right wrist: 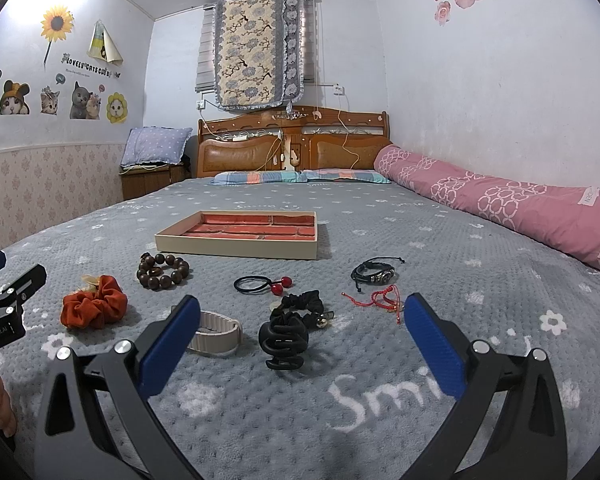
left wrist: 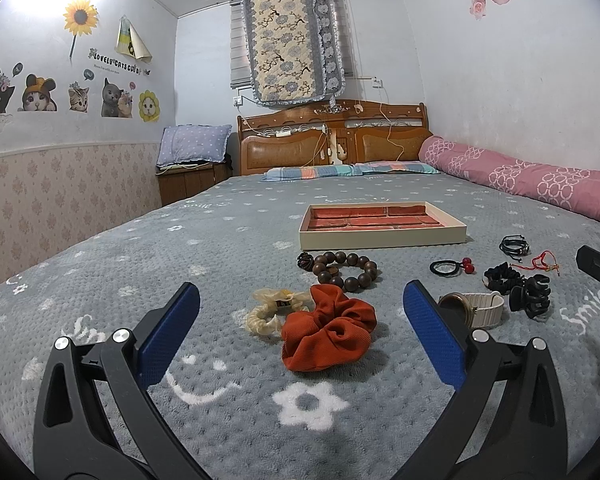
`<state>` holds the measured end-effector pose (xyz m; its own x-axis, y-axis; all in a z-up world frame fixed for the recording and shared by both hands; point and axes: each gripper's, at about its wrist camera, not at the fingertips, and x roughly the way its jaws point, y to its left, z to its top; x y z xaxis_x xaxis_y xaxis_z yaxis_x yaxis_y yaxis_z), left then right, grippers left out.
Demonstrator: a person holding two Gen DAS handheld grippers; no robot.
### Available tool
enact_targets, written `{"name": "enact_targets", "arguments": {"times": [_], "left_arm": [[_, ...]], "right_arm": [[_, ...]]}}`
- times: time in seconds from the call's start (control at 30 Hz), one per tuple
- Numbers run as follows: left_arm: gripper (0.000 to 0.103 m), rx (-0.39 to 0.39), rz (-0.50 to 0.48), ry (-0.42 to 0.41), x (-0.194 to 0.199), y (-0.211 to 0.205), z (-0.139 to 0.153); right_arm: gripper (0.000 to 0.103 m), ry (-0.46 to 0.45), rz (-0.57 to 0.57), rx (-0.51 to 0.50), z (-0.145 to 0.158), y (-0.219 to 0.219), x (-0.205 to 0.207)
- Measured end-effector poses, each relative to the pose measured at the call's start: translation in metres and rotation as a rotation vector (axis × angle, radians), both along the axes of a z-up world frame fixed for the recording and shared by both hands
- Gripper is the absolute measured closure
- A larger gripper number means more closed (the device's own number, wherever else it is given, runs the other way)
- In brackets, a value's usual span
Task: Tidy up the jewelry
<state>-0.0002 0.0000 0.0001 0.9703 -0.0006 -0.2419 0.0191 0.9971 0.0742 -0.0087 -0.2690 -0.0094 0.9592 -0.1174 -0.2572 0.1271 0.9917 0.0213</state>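
My left gripper (left wrist: 300,320) is released, jaws spread wide above the bed cover (left wrist: 220,240), with the orange scrunchie (left wrist: 327,334) lying between the fingertips. My right gripper (right wrist: 300,332) is likewise released; the black claw clip (right wrist: 284,340) lies between its fingertips. The tray (left wrist: 382,238) sits farther up the bed, toward the headboard end. The wooden bead bracelet (left wrist: 346,270) lies just before the tray's near edge.
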Motion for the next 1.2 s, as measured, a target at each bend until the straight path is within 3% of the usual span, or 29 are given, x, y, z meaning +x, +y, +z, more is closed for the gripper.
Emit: {"name": "enact_targets", "arguments": {"times": [1.2], "left_arm": [[0.005,0.001,-0.001,0.008,0.0024,-0.0037,-0.0044]], "right_arm": [[0.004,0.007,0.005,-0.008,-0.0023,0.0022,0.0014]]}}
